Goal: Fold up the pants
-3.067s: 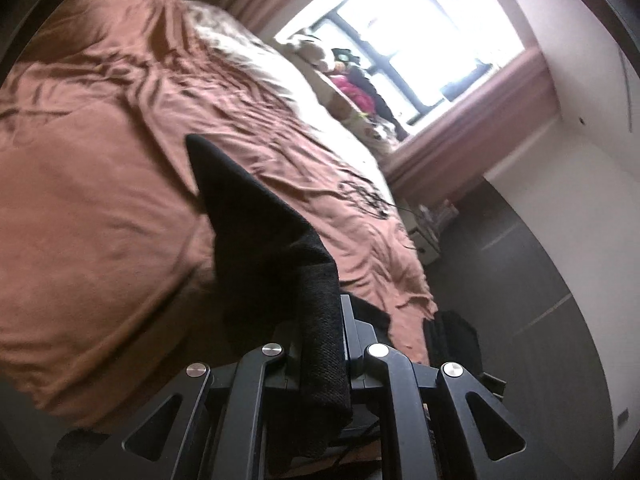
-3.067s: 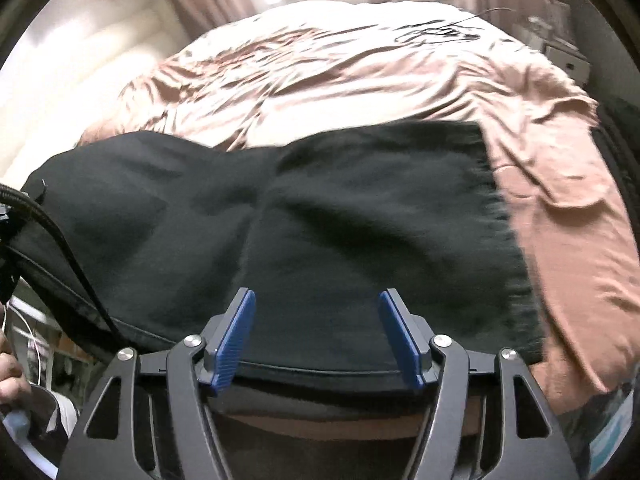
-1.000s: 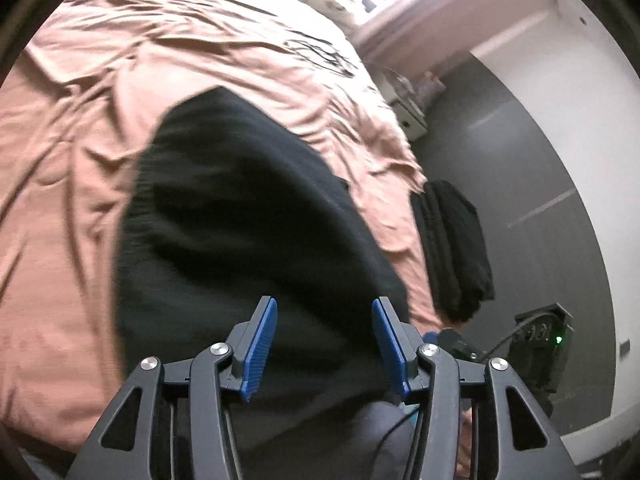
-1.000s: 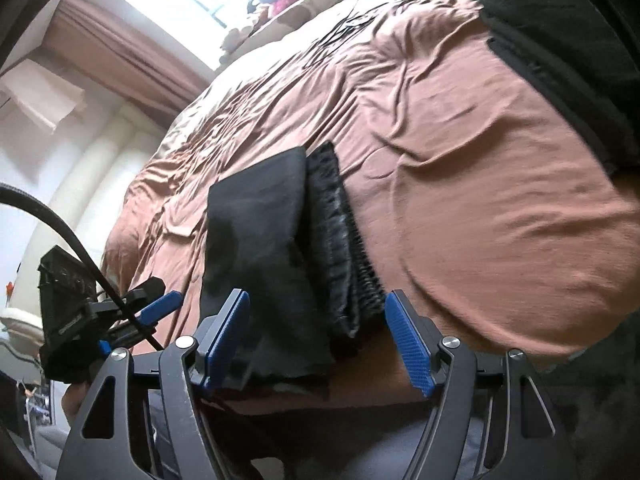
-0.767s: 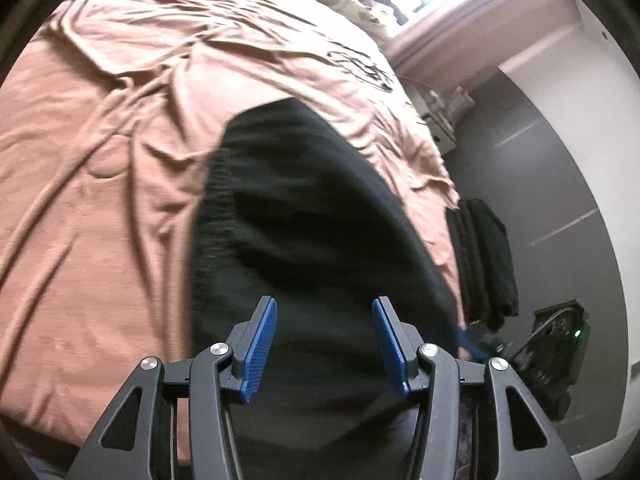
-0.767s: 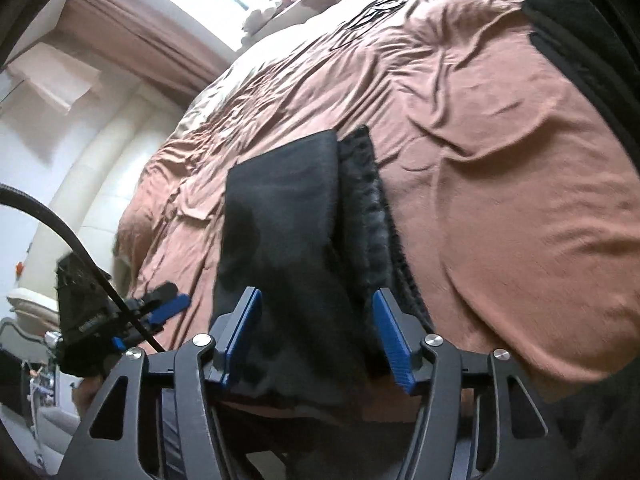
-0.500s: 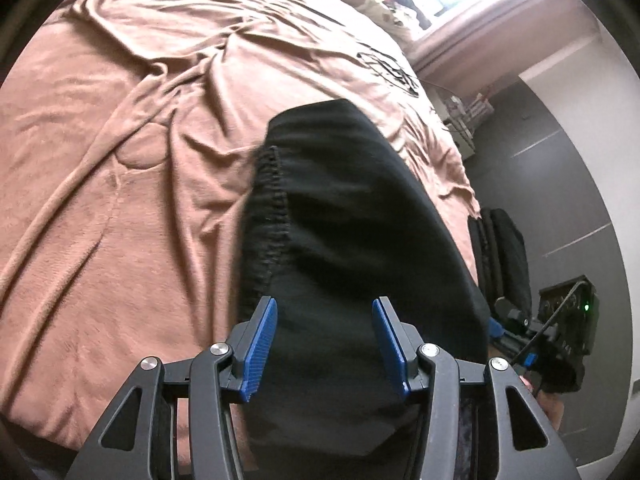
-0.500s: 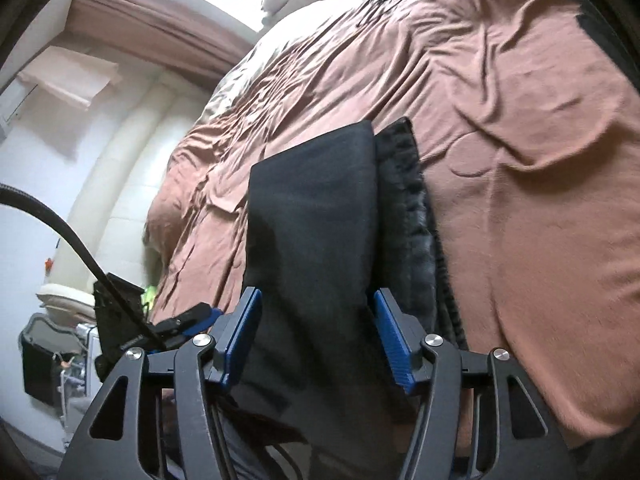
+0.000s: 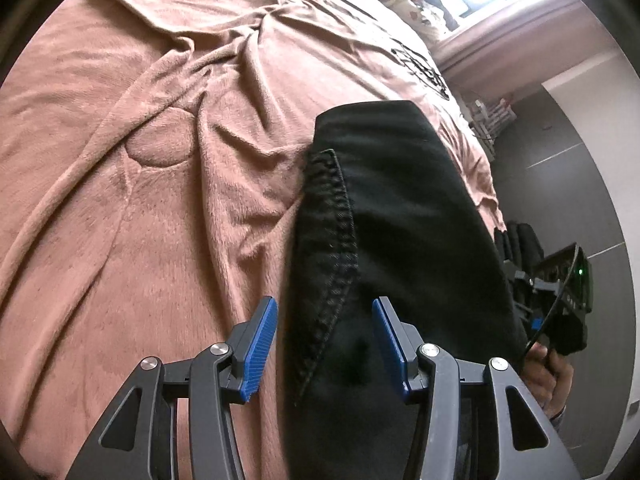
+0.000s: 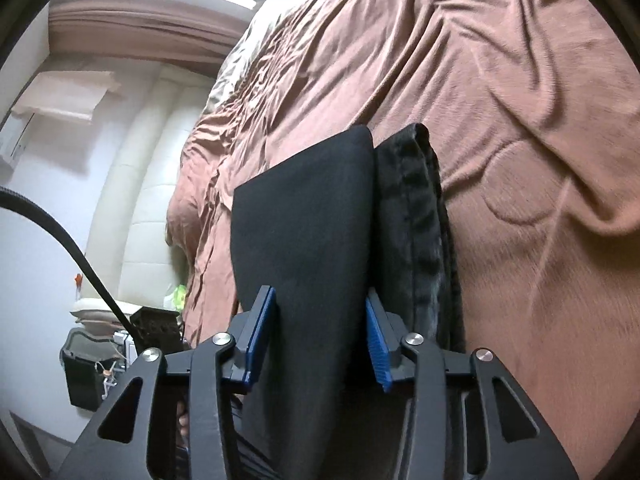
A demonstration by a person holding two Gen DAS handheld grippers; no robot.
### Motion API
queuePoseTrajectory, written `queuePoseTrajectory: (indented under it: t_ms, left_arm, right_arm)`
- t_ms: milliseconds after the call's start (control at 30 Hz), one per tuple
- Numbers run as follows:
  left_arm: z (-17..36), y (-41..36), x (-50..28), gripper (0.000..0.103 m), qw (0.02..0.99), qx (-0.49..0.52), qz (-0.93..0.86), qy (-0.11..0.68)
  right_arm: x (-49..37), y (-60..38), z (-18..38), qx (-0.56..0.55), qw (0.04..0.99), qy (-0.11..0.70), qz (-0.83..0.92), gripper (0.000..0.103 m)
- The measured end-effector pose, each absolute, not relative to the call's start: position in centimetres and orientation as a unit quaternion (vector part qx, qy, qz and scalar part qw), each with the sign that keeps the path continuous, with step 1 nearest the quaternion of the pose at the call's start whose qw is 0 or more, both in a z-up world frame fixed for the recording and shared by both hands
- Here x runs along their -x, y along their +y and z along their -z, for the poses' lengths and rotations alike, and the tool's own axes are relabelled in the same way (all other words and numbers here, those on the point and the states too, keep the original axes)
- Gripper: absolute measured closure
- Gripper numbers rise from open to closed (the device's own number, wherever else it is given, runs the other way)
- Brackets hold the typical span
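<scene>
Black folded pants (image 9: 400, 216) on our brown bed (image 9: 140, 200), left hand-held gripper (image 9: 324, 344) half-open astride them without pressing, right hand-held gripper (image 10: 320, 336) closing around their folded edge.

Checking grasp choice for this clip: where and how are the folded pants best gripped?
Grip the near end of the pants, coming in low from the bed's edge. They lie as a long folded stack on the blanket with that end toward both grippers. The right gripper is closing astride the top layer; the left gripper straddles the stitched edge, pads apart.
</scene>
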State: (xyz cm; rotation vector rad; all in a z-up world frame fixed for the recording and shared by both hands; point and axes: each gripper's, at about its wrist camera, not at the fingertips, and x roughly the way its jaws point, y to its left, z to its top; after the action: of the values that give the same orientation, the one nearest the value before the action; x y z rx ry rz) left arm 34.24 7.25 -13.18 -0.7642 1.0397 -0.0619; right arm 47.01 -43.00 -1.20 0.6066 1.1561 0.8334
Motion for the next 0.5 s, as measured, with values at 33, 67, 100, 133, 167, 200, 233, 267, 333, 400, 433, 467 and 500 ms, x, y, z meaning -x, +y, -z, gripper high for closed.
queuePoseTrajectory:
  t_ms: [33, 67, 100, 133, 167, 200, 233, 267, 333, 400, 433, 467, 500]
  left_arm:
    - [13.4, 7.3, -34.5, 0.051, 0.797, 0.357, 0.029, 0.486]
    - [13.6, 7.3, -34.6, 0.051, 0.796, 0.358, 0.029, 0.487]
    - [13.7, 7.3, -34.8, 0.051, 0.796, 0.357, 0.029, 0.489]
    - [13.8, 7.3, -35.0, 0.051, 0.795, 0.357, 0.029, 0.489]
    - [13.9, 7.2, -35.1, 0.051, 0.795, 0.358, 0.029, 0.490]
    - [14.0, 7.1, -35.3, 0.051, 0.794, 0.357, 0.029, 0.491]
    - [14.0, 7.1, -35.3, 0.051, 0.794, 0.356, 0.029, 0.492]
    - [14.0, 7.0, -35.3, 0.051, 0.794, 0.356, 0.029, 0.491]
    - [13.8, 6.7, -35.6, 0.051, 0.795, 0.354, 0.031, 0.491]
    - [13.9, 6.3, -35.8, 0.051, 0.794, 0.353, 0.034, 0.493]
    - [13.9, 6.0, -35.9, 0.051, 0.794, 0.352, 0.036, 0.495]
    - [13.9, 5.8, -35.8, 0.051, 0.793, 0.352, 0.037, 0.495]
    - [13.9, 5.7, -35.9, 0.051, 0.793, 0.352, 0.037, 0.496]
  right_arm:
    - [-47.9, -42.6, 1.5, -0.272, 0.713, 0.525, -0.376, 0.062]
    - [-48.4, -42.3, 1.6, -0.270, 0.712, 0.527, -0.377, 0.062]
    - [-48.8, -42.0, 1.7, -0.268, 0.713, 0.527, -0.377, 0.065]
    - [-48.9, -41.9, 1.5, -0.265, 0.716, 0.525, -0.375, 0.075]
    - [-49.0, -41.8, 1.2, -0.257, 0.722, 0.523, -0.373, 0.087]
    - [-49.2, -41.6, 0.8, -0.249, 0.732, 0.516, -0.368, 0.093]
    - [-49.0, -41.5, 0.3, -0.244, 0.739, 0.509, -0.367, 0.099]
    - [-48.7, -41.4, -0.4, -0.234, 0.752, 0.497, -0.364, 0.100]
    - [-47.6, -41.2, -1.9, -0.202, 0.782, 0.471, -0.355, 0.101]
    - [-46.3, -41.1, -3.3, -0.178, 0.803, 0.449, -0.350, 0.101]
    - [-45.8, -41.2, -3.8, -0.170, 0.809, 0.441, -0.349, 0.101]
    - [-45.4, -41.1, -4.2, -0.160, 0.815, 0.435, -0.346, 0.101]
    - [-45.1, -41.0, -4.3, -0.148, 0.822, 0.433, -0.340, 0.101]
